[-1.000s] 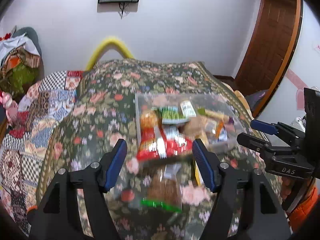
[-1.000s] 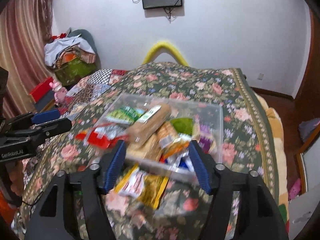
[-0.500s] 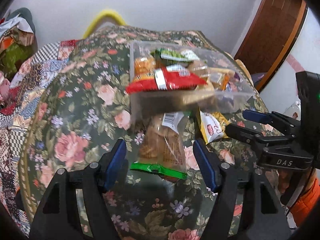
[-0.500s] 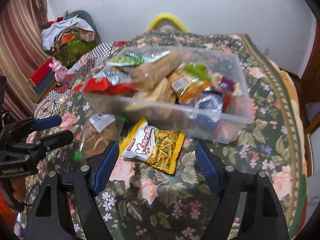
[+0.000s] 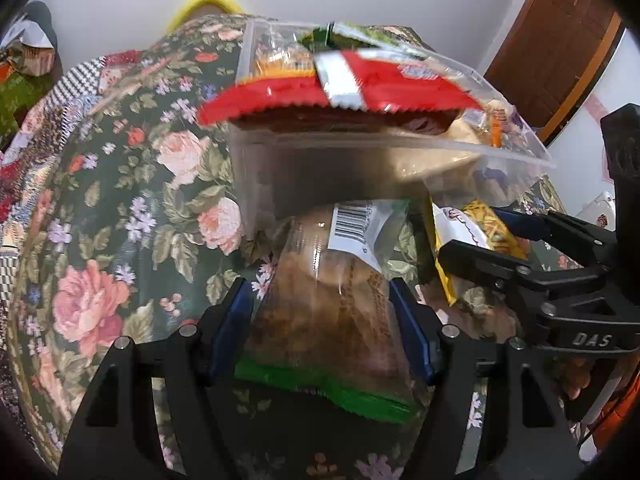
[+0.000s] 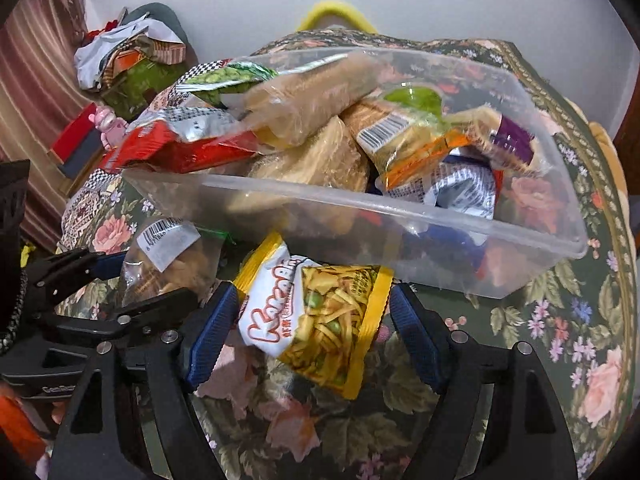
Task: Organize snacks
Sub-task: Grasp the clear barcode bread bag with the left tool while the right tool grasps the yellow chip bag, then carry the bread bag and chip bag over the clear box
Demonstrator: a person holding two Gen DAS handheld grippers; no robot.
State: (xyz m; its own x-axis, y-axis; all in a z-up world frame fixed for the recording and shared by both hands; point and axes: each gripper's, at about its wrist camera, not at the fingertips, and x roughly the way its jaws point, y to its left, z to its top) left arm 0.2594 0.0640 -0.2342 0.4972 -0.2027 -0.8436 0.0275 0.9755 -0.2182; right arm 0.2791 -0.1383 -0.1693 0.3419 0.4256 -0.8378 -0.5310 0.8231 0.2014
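Note:
A clear plastic bin [image 5: 360,160] [image 6: 400,224] full of snack packets sits on the flowered bedspread. A clear bag of brown biscuits with a green edge [image 5: 332,312] [image 6: 168,264] lies on the bed before it, between the open fingers of my left gripper [image 5: 322,304]. A yellow and white snack packet [image 6: 320,320] [image 5: 464,240] lies beside it, between the open fingers of my right gripper [image 6: 310,320]. Neither gripper has closed on its packet. A red packet [image 5: 340,92] [image 6: 176,148] hangs over the bin's near rim.
The bed [image 5: 120,200] fills both views. A pile of clothes [image 6: 132,56] and a red box [image 6: 76,140] lie to the left of the bed. A brown door [image 5: 560,40] stands at the right. A yellow curved bar [image 6: 336,12] is at the far end.
Both grippers have moved down and forward toward the bed. The biscuit bag now lies between the left fingers and the yellow packet between the right fingers. Both stay open.

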